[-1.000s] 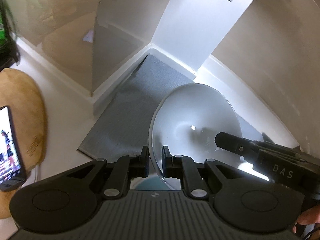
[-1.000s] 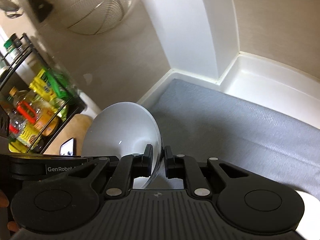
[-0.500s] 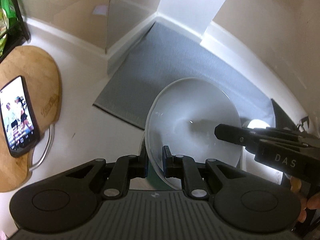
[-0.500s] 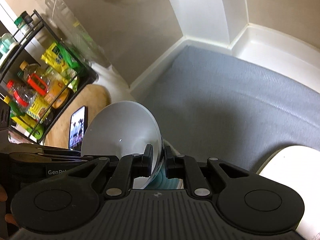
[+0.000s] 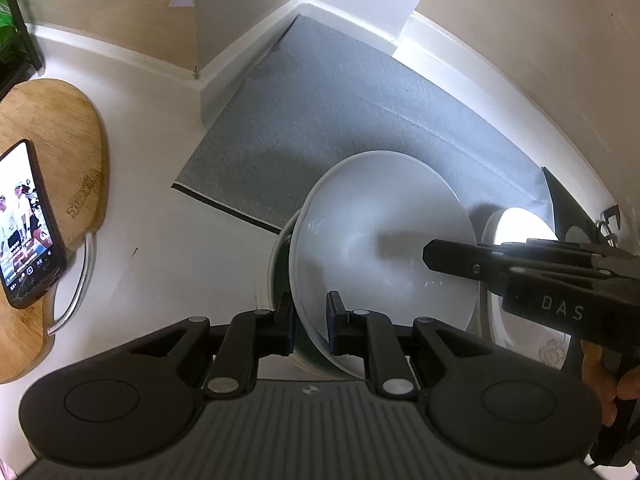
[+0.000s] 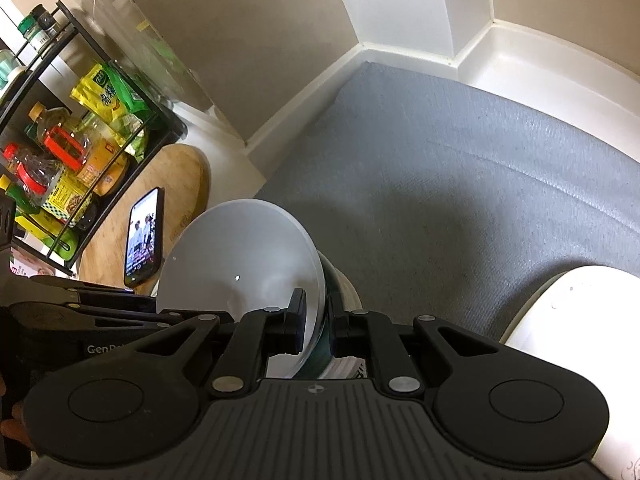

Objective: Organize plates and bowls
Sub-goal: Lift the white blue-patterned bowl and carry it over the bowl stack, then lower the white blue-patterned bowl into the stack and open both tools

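A: What sits around the white bowl?

B: Both tongs grip its rim. The left tongs are clenched on the near edge in the left wrist view; the right tongs pinch the opposite edge, one finger inside the bowl, one outside. The bowl hangs tilted just over a second bowl with a dark green outside, at the edge of the grey mat.

A: Anything crowding it?

B: A white plate lies just beside it, to the right, partly on the mat; a small floral mark shows on its rim. In the left wrist view the right tongs' body crosses in front of that plate.

A: Farther out?

B: Left of the mat, a wooden cutting board with a metal handle loop, and a phone lying on it with its screen lit. Behind the board, a black wire rack holds bottles with red caps and yellow and green packets; the print on them is too small to read.

A: Surface and room?

B: A white desk with a raised white lip, set against beige walls and a white column at the corner. The mat runs into that corner.

A: Readable writing?

B: "DAS" on the side of the right tongs' body. "GenR", cut off, on the left tongs' body in the right wrist view. A burned logo on the board, illegible.
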Available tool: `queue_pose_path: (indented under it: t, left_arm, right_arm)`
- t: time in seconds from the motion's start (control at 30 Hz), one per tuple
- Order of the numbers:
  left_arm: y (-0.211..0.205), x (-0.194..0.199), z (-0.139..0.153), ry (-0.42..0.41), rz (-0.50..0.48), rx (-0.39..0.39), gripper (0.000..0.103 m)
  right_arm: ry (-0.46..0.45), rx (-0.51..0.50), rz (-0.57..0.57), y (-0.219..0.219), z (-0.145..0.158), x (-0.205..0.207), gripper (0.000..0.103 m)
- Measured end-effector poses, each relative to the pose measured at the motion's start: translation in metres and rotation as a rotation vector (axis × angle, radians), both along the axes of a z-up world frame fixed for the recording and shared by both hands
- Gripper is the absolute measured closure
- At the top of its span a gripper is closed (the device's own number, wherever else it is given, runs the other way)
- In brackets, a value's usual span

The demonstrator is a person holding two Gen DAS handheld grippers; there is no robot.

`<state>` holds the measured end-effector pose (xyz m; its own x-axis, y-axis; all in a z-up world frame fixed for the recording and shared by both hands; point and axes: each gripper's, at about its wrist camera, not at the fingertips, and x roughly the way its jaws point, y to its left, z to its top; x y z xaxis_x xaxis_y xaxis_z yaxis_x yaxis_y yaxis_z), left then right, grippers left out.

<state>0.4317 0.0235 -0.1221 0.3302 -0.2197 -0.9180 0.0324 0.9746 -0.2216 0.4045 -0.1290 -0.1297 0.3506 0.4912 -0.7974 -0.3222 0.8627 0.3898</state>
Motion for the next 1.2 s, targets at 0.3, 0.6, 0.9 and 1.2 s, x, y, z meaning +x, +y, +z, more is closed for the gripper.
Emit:
queue_pose_path:
  t: [0.3, 0.6, 0.9, 1.2]
  left_arm:
    - [0.001, 0.004, -0.006, 0.025, -0.007, -0.005, 0.086]
    - [-0.001, 0.005, -0.001, 0.003, -0.015, 0.023, 0.085]
    - [-0.004, 0.003, 0.001, -0.028, -0.044, 0.052, 0.085]
    - [-0.013, -0.002, 0.004, -0.085, -0.106, 0.104, 0.078]
  right_arm:
    - [0.001, -0.025, 0.0, 0.003, -0.003, 0.003, 0.091]
    - [-0.014, -0.039, 0.01, 0.006, -0.006, 0.007, 0.091]
    - [-0.012, -0.05, 0.013, 0.009, -0.007, 0.009, 0.091]
    - [-0.015, -0.045, 0.004, 0.009, -0.008, 0.009, 0.09]
